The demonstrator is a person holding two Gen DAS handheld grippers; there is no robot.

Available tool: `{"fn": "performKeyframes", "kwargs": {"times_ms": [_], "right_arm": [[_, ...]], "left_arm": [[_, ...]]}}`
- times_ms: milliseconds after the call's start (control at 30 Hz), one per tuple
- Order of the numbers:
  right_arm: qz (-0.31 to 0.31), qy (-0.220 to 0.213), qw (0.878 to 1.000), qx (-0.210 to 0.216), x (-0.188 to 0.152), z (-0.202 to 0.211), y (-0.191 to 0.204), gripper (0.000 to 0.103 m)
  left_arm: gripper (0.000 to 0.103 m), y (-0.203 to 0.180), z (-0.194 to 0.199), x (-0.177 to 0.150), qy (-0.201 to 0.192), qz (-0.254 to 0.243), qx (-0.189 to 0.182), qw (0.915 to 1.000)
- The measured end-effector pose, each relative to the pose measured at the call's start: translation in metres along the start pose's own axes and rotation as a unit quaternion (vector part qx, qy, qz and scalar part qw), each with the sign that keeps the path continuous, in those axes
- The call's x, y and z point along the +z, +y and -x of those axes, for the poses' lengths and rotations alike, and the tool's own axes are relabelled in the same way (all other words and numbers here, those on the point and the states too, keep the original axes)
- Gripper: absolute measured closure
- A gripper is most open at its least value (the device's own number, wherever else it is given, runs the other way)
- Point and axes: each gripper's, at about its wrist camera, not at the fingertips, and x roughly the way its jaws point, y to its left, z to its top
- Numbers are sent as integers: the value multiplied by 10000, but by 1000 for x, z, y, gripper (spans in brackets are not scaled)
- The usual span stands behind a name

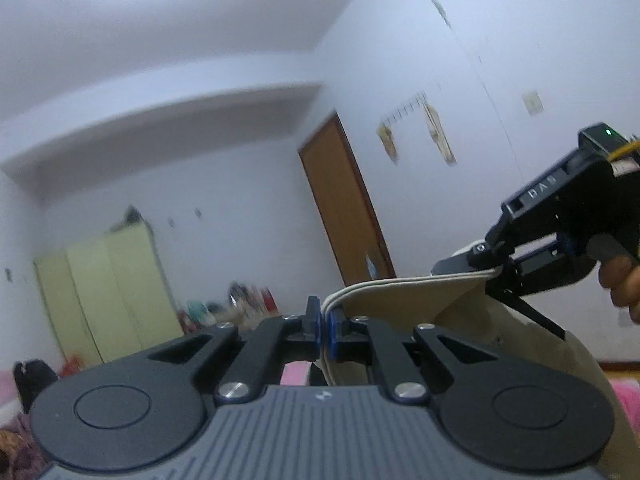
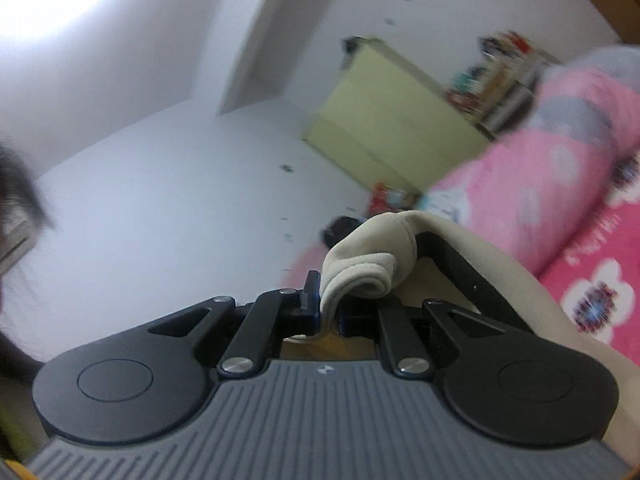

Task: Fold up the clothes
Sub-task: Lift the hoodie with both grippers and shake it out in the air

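Observation:
A beige garment (image 1: 404, 294) hangs in the air, stretched between my two grippers. My left gripper (image 1: 323, 326) is shut on one end of its hem, which runs as a taut edge to the right. My right gripper (image 1: 494, 268) shows in the left wrist view at the right, shut on the other end, held by a hand (image 1: 622, 280). In the right wrist view my right gripper (image 2: 329, 304) is shut on a bunched fold of the beige garment (image 2: 372, 256), which drapes to the right. The garment's lower part is hidden.
A bed with a pink floral cover (image 2: 592, 280) and a pink quilt (image 2: 540, 168) lies below and to the right. A yellow-green wardrobe (image 1: 108, 296) stands at the back wall, next to a cluttered shelf (image 1: 240, 304). A brown door (image 1: 344, 204) is in the corner.

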Motion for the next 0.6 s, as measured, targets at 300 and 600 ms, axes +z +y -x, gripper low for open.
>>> {"fn": "performKeyframes", "kwargs": {"times_ms": [300, 600], "right_arm": [[-835, 553, 9927, -668, 15, -55, -154, 96], [-1306, 1216, 9779, -1090, 36, -154, -313, 96]], "left_arm": [[98, -27, -160, -72, 1602, -37, -53, 9871], [97, -19, -324, -194, 2793, -103, 265, 9598]]}}
